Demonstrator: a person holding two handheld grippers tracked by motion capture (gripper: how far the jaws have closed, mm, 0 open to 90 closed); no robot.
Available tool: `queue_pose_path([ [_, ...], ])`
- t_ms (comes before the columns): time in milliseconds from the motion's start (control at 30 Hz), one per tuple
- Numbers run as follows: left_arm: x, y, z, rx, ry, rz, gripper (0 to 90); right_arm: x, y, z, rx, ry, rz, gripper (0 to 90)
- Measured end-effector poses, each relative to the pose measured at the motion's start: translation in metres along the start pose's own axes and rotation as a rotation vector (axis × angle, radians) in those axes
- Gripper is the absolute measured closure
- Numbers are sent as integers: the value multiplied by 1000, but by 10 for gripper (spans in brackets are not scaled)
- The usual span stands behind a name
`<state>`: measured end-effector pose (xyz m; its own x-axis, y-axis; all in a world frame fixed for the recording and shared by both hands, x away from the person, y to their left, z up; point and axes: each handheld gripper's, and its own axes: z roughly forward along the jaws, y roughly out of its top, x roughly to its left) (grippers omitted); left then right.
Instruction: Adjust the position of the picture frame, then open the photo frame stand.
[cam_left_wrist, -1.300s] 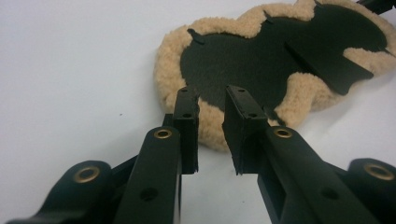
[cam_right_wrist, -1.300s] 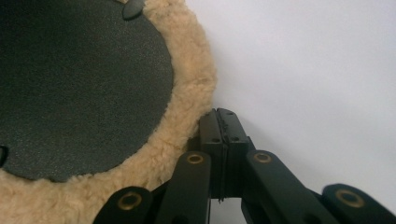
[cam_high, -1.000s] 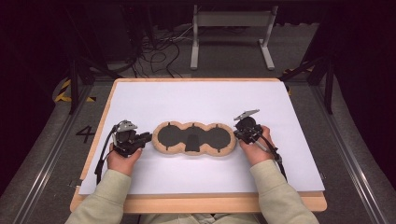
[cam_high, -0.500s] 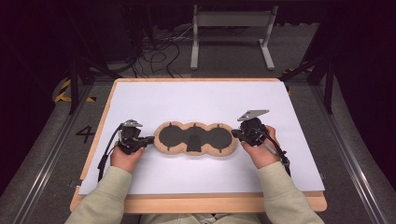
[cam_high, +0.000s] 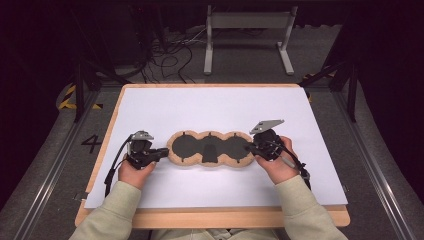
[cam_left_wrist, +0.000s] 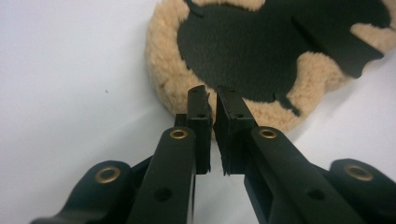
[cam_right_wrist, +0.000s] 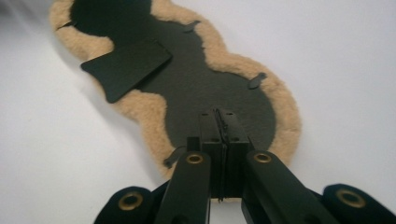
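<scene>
Both grippers sit at opposite ends of the fleece pad (cam_high: 209, 148), which lies flat on the white sheet (cam_high: 215, 107) mid-table, long axis left to right, dark backing up. Nearest risk, my read: your right gripper (cam_high: 253, 148) has its jaws pressed together with no gap, tips over the pad's end lobe, and in the right gripper view I can't tell whether any fleece edge is pinched between them (looks like bare contact, maybe nothing held). If you lift now it may come up empty, or catch only the pile and slip. Your left gripper (cam_high: 165, 151) has jaws nearly together with a thin slit between them, tips right at the fleece rim (cam_left_wrist: 168, 88), holding nothing. Closing there risks shoving the edge away instead of grabbing it, since the pad is soft and lies flush on the sheet. Uneven grip on the two ends would likely twist or fold the pad, and the loose dark flap (cam_right_wrist: 126, 67) near the middle could flop over. Pose: both forearms come in low from the near edge, sleeves resting close to the sheet, left hand (cam_high: 134, 172) wrapped under its gripper pointing right, right hand (cam_high: 277, 165) pointing left, roughly mirrored and level. Beyond the pad the sheet is bare up to the wooden table edge (cam_high: 210, 86).
</scene>
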<state>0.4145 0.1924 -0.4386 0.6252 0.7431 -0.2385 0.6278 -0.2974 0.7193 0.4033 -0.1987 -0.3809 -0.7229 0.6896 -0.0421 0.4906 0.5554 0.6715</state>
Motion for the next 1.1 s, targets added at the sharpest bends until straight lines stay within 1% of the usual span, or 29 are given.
queue_pose_path([
  [100,-1,2,-6,-38,17,36,810,4,0,1,11,33,-14,900],
  [133,-2,2,-9,-56,17,60,801,5,0,2,15,43,-14,900],
  [267,-3,3,-14,-77,19,97,778,12,0,5,36,76,-38,900],
  [300,-3,3,-16,-79,22,115,771,14,1,6,39,81,-41,900],
  [333,-4,4,-18,-85,23,124,766,16,1,7,43,91,-49,900],
  [367,-4,4,-18,-85,23,124,762,18,1,9,50,103,-57,900],
  [433,-5,4,-21,-102,17,129,757,22,2,11,62,112,-66,900],
  [467,-5,4,-22,-102,14,137,757,25,3,14,69,123,-71,900],
  [500,-5,4,-22,-102,14,137,756,25,3,14,69,123,-71,900],
  [533,-6,4,-24,-105,15,135,754,28,3,17,82,134,-80,900],
  [567,-6,4,-24,-106,8,142,753,29,4,20,87,142,-82,900],
  [600,-6,4,-24,-106,8,142,752,29,4,20,87,142,-82,900],
  [633,-7,4,-25,-110,3,131,748,32,4,24,99,155,-91,900],
  [700,-8,4,-27,-112,-10,135,745,35,5,28,108,165,-100,900],
  [800,-9,4,-28,-113,-7,138,739,37,5,33,122,175,-102,900],
  [900,-9,3,-29,-114,-3,132,730,41,5,42,147,185,-105,900],
  [1000,-8,1,-28,-115,1,121,722,44,5,49,159,195,-108,900],
  [1033,-8,1,-28,-111,6,125,722,45,5,51,162,197,-106,900],
  [1100,-8,0,-28,-104,18,117,722,46,5,56,165,203,-108,900],
])
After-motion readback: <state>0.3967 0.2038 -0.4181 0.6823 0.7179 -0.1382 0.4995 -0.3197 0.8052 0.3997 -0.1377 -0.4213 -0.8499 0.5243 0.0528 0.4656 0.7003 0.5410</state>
